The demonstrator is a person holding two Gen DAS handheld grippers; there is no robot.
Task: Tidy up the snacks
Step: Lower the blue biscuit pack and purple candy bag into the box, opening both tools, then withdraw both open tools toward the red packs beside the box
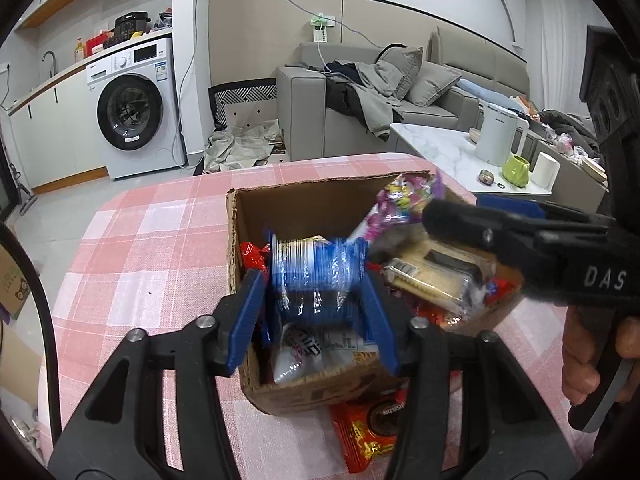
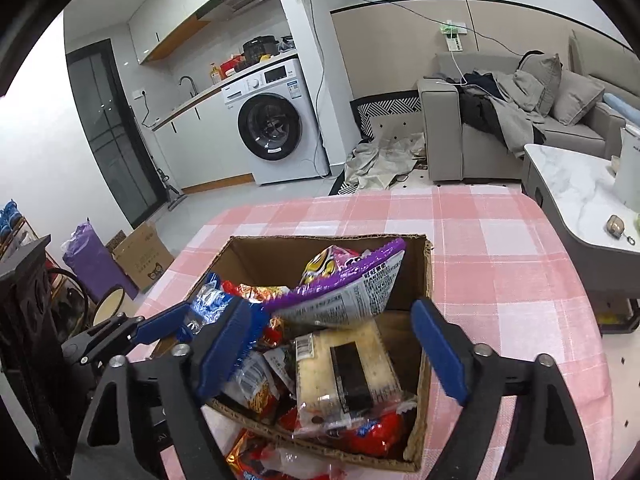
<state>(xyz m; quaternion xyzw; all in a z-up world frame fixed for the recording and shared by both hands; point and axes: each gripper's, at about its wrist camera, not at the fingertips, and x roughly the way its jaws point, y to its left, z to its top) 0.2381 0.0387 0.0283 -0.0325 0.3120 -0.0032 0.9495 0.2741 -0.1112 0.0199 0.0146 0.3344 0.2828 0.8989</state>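
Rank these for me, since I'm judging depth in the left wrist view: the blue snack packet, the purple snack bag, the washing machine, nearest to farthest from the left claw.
1. Blue snack packet: between the fingers of the left claw, over the cardboard box.
2. Purple snack bag: at the box's far right corner.
3. Washing machine: across the floor, far left.

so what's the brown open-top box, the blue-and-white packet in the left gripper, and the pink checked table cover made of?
Brown open-top box: corrugated cardboard, matte, fluted cut edges visible. Blue-and-white packet: likely glossy plastic film, judging by its sheen and crimped ends, though it is motion-blurred. Pink checked table cover: looks like woven fabric, matte; coated cloth can't be ruled out.
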